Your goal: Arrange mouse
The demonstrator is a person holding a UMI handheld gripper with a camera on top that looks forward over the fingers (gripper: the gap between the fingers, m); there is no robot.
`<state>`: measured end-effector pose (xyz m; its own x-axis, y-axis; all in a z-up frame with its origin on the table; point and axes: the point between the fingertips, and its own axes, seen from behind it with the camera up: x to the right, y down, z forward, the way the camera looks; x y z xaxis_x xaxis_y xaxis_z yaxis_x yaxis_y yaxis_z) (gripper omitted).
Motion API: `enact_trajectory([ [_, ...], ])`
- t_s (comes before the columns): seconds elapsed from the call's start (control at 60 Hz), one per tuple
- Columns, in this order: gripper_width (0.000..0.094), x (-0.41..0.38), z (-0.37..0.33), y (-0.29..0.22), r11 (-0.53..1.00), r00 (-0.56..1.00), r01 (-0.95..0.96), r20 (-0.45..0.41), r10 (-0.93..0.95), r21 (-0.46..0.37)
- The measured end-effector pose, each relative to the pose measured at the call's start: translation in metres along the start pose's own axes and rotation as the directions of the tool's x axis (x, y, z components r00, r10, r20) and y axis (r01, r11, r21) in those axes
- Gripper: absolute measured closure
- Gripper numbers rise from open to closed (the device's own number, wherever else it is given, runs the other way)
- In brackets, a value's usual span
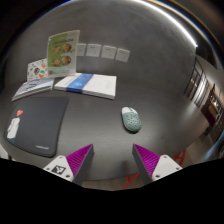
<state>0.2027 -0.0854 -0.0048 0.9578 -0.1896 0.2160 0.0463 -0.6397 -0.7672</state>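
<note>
Mouse (pixel 131 120) is sitting on the dark desk (pixel 150 95), just ahead of the gripper (pixel 113 160) and a bit toward its right finger. Fingers are spread wide, nothing between them. Mouse pad (pixel 38 125) is off to the left, with books (pixel 85 85) beyond it.

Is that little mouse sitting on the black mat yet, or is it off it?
Off it. The mouse rests on the bare table, apart from the mouse mat, beyond the open gripper, whose fingers hold nothing.
</note>
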Motion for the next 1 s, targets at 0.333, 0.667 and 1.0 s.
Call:
enact_trajectory([
  [0.333,0.0111,0.07,0.087,-0.039,0.987,0.971,-0.158,0.184,0.153,0.009],
  [0.667,0.0442,0.084,0.119,-0.065,0.98,0.967,-0.2,0.164,0.197,0.003],
  [1.0,0.0489,0.082,0.048,-0.146,0.952,0.964,-0.246,0.15,0.221,0.179],
])
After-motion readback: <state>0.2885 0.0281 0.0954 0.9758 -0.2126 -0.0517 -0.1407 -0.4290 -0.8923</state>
